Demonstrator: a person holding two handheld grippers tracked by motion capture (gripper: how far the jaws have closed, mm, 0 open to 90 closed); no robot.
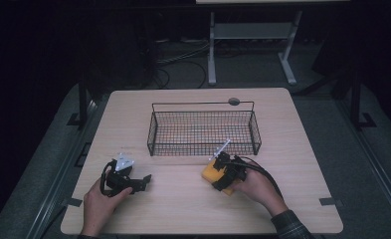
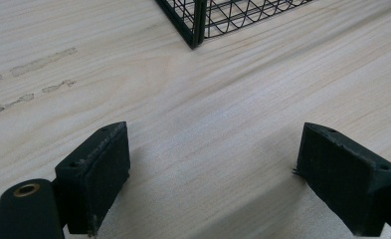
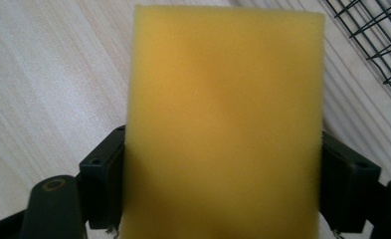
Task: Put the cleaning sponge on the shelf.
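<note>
Lying flat on table (image 1: 183,199), yellow sponge (image 3: 223,124) (long axis along jaws), pads touching.

One yellow sponge (image 1: 212,173) lies on one wooden table (image 1: 183,209). One black wire basket (image 1: 203,130) stands there too (nothing inside it). Two grippers are in hand: the left gripper (image 1: 144,180) and the right gripper (image 1: 218,174).

Left gripper (image 2: 210,174) over bare table (image 2: 223,99)
Jaws wide apart, nothing btwn; wire basket (image 2: 203,17) corner at top.
</note>
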